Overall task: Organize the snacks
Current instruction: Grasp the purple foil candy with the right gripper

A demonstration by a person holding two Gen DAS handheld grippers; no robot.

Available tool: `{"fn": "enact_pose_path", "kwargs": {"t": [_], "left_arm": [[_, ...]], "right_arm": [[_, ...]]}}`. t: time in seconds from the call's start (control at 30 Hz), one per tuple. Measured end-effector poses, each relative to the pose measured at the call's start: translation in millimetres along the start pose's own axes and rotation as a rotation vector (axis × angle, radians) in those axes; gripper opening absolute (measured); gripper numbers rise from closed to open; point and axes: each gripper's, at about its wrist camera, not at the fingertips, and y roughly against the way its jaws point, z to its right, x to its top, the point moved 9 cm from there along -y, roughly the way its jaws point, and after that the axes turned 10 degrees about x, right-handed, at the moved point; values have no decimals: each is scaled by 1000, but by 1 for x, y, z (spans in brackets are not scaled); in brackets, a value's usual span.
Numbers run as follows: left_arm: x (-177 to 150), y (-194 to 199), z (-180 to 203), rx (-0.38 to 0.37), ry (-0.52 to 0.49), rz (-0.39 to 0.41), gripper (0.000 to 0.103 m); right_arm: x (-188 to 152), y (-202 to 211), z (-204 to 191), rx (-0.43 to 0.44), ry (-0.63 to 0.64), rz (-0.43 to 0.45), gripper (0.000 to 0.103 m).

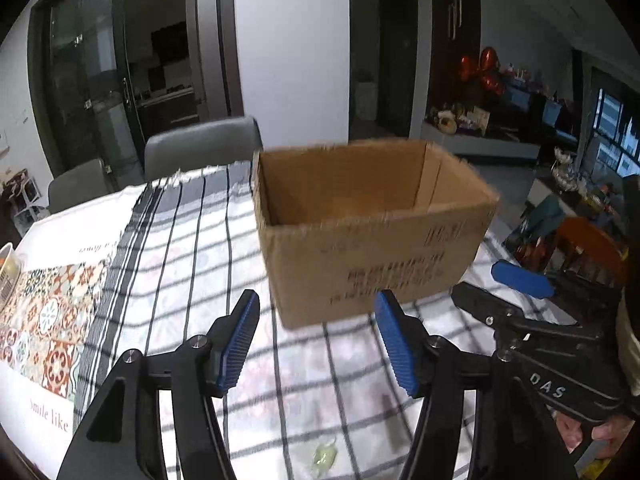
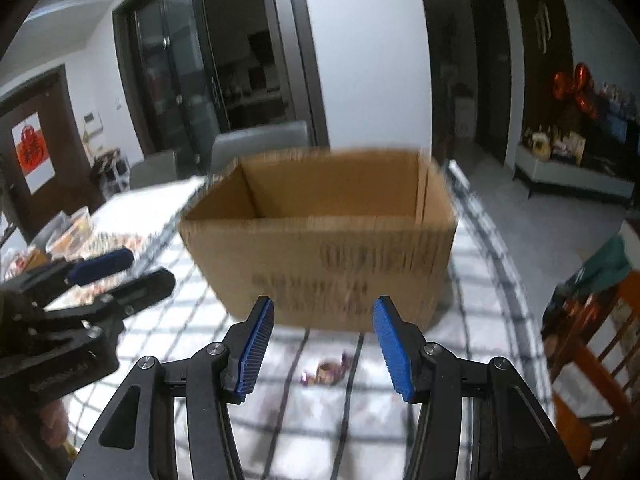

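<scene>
An open brown cardboard box [image 1: 372,236] [image 2: 320,240] stands on the checked tablecloth [image 1: 192,248], its inside bare as far as I can see. My left gripper [image 1: 318,344] is open in front of the box with nothing between its blue pads. A small pale yellow-green wrapped candy [image 1: 324,456] lies on the cloth below it. My right gripper [image 2: 323,350] is open too, and a gold-and-purple wrapped candy [image 2: 328,372] lies on the cloth beneath the gap between its fingers. Each gripper shows at the edge of the other's view.
Grey chairs [image 1: 200,148] stand behind the table. A patterned mat [image 1: 52,312] and a jar [image 1: 8,268] lie at the left. More snack packets [image 2: 76,232] sit at the table's left end. A wooden chair [image 2: 592,352] stands at the right.
</scene>
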Motion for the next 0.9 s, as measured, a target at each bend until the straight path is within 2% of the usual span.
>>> {"fn": "enact_pose_path", "kwargs": {"t": [0.17, 0.43, 0.47, 0.5, 0.9], "left_arm": [[-30, -26, 0, 32, -22, -74, 59], [-53, -61, 8, 29, -29, -147, 59], [-55, -63, 10, 28, -31, -152, 59], [-56, -65, 12, 25, -33, -156, 59], [-64, -81, 23, 4, -32, -191, 59]], "right_arm": [[-31, -32, 9, 3, -14, -86, 53], [-48, -63, 23, -1, -59, -131, 50], [-50, -67, 23, 0, -63, -141, 44], [-54, -70, 25, 5, -70, -152, 43], [-61, -91, 28, 23, -108, -188, 37]]}}
